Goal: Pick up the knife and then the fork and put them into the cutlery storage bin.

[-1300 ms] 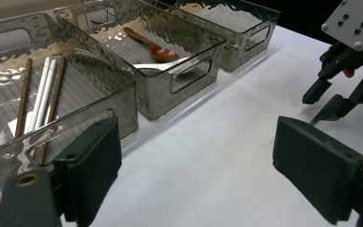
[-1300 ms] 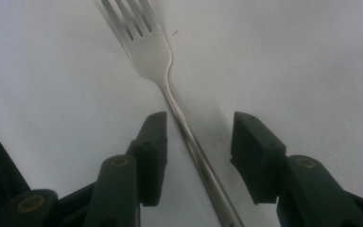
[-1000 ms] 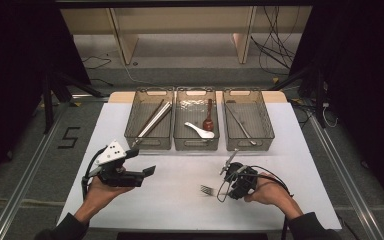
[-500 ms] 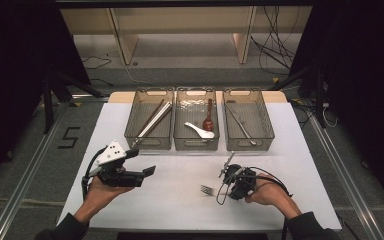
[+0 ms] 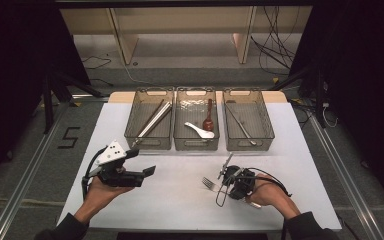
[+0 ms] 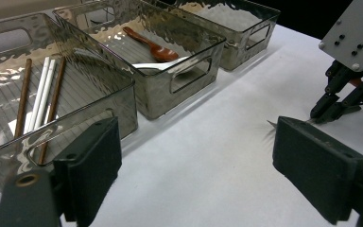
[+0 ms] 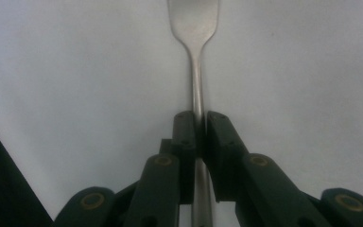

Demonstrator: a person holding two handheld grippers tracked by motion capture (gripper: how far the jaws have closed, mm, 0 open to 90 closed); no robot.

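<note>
A metal fork (image 5: 209, 183) lies on the white table (image 5: 180, 200) at the front right, tines toward the left. My right gripper (image 5: 223, 183) is low over the table and has just been closing its jaws on the fork's handle. In the right gripper view the pads (image 7: 187, 132) of my right gripper (image 7: 199, 130) pinch the fork (image 7: 194, 28) at its thin neck. My left gripper (image 5: 141, 162) hovers at the front left, held in a hand. Its jaws stand wide apart with nothing between them, as the left gripper view shows of my left gripper (image 6: 203, 165).
Three clear bins stand in a row at the back. The left bin (image 5: 149, 142) holds chopsticks (image 6: 40, 101). In the middle bin (image 5: 196, 145) lie a white spoon (image 5: 199, 131) and a brown spoon (image 5: 208, 117). A metal utensil (image 5: 241, 124) rests in the right bin (image 5: 247, 145).
</note>
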